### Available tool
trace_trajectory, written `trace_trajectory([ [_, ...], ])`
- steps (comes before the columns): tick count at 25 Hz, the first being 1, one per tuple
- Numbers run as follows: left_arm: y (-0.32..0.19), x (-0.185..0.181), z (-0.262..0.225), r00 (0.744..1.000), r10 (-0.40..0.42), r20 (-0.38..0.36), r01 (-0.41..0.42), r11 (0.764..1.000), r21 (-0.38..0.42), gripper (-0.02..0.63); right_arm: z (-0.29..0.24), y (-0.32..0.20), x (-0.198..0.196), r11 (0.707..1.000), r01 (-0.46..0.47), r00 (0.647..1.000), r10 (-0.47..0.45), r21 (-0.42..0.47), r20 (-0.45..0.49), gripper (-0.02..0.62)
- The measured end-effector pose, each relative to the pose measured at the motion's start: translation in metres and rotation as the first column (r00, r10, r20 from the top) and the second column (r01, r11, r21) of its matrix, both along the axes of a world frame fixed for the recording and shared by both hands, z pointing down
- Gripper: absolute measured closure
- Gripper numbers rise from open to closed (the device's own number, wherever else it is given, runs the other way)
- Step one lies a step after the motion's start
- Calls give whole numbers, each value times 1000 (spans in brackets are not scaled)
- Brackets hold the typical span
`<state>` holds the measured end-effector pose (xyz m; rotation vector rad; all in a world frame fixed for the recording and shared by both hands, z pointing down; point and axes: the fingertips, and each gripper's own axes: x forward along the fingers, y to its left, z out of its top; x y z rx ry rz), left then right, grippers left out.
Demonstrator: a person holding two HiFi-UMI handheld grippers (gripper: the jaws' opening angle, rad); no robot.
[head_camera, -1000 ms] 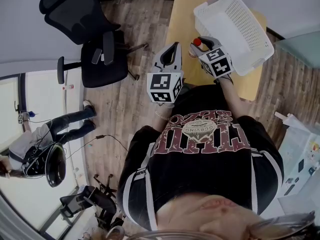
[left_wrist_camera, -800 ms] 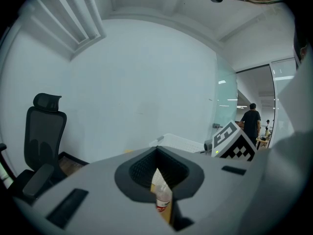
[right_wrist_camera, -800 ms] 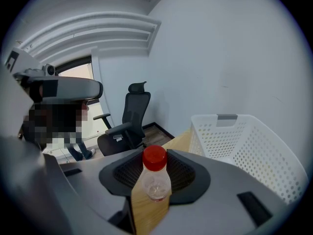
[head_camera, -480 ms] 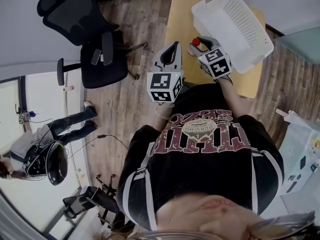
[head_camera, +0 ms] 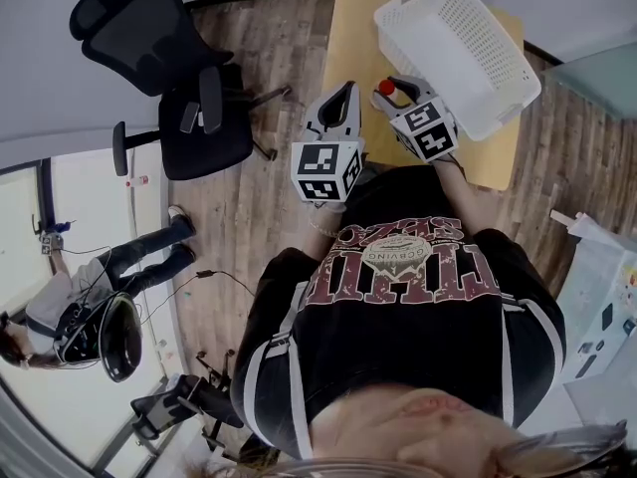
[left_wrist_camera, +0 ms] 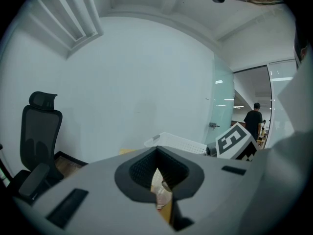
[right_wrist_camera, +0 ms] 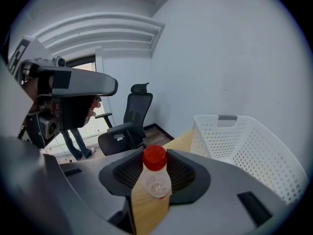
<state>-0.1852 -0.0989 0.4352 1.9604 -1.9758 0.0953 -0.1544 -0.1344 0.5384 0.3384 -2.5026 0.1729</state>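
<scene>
My right hand-held gripper [head_camera: 396,89] is clamped on a small clear bottle [right_wrist_camera: 155,180] with a red cap [right_wrist_camera: 155,158]. The bottle stands upright between the jaws, which press it from both sides. It hangs above the desk [head_camera: 350,40], just beside the white basket [right_wrist_camera: 254,151], off the basket's left side as I look along the jaws. The basket sits on the desk with its open side up. Its perforated wall is near the bottle but apart from it.

My left hand-held gripper [left_wrist_camera: 158,182] has its jaws drawn together, with only a thin slit between the pads. Through that slit I see a strip of the desk and something pale that I cannot make out. This gripper is farther from the basket than the right one, about over the desk's edge. From its view, the right gripper's marker cube [left_wrist_camera: 236,142] shows just beside the basket.

Farther out from the basket, across the wooden floor [head_camera: 261,182], stands a black office chair [head_camera: 164,63]. Well beyond the chair, a person [head_camera: 129,254] stands on the floor.
</scene>
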Motion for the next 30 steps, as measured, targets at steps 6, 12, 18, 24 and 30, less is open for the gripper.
trace_trajectory([
  [6,-3,9,-1,1000,18,1,-18,1000,5,565,1,3,3,1000,0,1000,0,-6,9,442],
  [12,-1,14,-2,1000,16,5,-16,1000,8,565,-5,2,8,1000,-25,999,26,-7,46,440],
  [18,2,21,-5,1000,10,11,-10,1000,10,565,-24,5,16,1000,-27,993,26,0,114,411],
  [24,-3,30,-4,999,32,13,-32,999,12,565,-42,-2,25,998,-59,987,53,34,154,411],
  [30,-13,45,-4,998,56,19,-56,998,15,565,-56,-14,44,993,-106,975,95,45,199,411],
])
